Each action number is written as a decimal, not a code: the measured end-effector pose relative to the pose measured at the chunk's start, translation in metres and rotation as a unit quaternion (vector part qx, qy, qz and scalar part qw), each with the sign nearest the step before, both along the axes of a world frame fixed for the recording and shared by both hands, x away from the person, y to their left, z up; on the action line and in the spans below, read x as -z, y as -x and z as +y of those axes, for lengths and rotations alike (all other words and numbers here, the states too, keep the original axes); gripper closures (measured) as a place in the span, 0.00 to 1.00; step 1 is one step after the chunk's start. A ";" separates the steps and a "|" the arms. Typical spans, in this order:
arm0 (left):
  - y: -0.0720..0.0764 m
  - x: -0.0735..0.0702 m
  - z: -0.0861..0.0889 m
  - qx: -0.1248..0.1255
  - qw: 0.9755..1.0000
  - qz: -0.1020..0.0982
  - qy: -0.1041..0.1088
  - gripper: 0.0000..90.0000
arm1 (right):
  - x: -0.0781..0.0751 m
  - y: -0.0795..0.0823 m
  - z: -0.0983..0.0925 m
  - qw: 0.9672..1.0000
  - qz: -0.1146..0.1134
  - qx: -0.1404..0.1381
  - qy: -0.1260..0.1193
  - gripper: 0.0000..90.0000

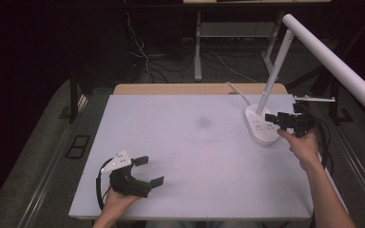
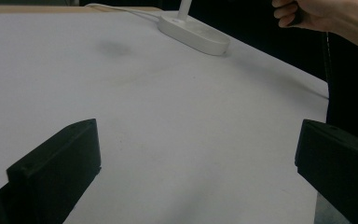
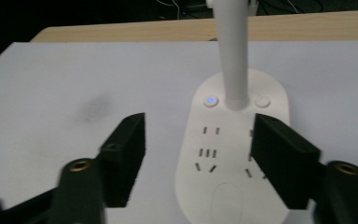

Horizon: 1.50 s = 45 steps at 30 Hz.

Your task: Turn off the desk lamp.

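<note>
Black jaws of the right gripper (image 3: 198,158) are standing apart with nothing between them, hovering just over the white oval lamp base with sockets (image 3: 235,154), its long axis running along the gripper's reach; left gripper (image 1: 145,171), open and empty, is resting well apart.

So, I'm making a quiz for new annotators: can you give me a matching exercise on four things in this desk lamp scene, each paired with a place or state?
Things:
1. Left tool
2. Right tool
3. Small round lit button
4. Dark smudge

Places or states:
A. Glows blue on the white oval lamp base
B. Near the middle of the white tabletop
C. Open, low over the table's near left corner
D. Open, over the lamp base's sockets

Pairs: 1-C, 2-D, 3-A, 4-B
</note>
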<state>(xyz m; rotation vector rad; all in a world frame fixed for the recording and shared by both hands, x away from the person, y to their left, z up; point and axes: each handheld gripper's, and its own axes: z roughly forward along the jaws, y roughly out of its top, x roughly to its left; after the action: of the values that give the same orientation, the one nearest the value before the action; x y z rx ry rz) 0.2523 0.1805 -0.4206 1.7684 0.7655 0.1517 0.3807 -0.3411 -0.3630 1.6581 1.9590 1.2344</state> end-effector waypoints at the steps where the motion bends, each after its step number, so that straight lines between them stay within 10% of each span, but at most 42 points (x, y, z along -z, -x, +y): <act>1: 0.000 0.000 0.000 0.001 1.000 0.000 -0.001 0.00 | 0.000 0.003 0.002 1.000 -0.004 -0.006 0.001 0.27; 6: 0.000 0.000 -0.001 0.001 1.000 0.000 -0.002 0.00 | -0.004 0.018 0.010 0.999 -0.007 -0.035 -0.007 0.01; 20: 0.000 0.000 -0.001 -0.001 1.000 0.001 -0.002 0.00 | -0.001 0.065 0.033 0.994 -0.042 -0.094 -0.027 0.01; 45: -0.002 0.002 -0.001 0.000 1.000 0.010 -0.013 0.00 | 0.055 0.144 0.052 0.987 -0.049 -0.151 -0.038 0.01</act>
<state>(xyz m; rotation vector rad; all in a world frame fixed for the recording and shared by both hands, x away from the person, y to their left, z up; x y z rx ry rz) 0.2544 0.1791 -0.4227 1.7960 0.7809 0.1450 0.2370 -0.2890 -0.4176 1.3365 2.1843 1.4834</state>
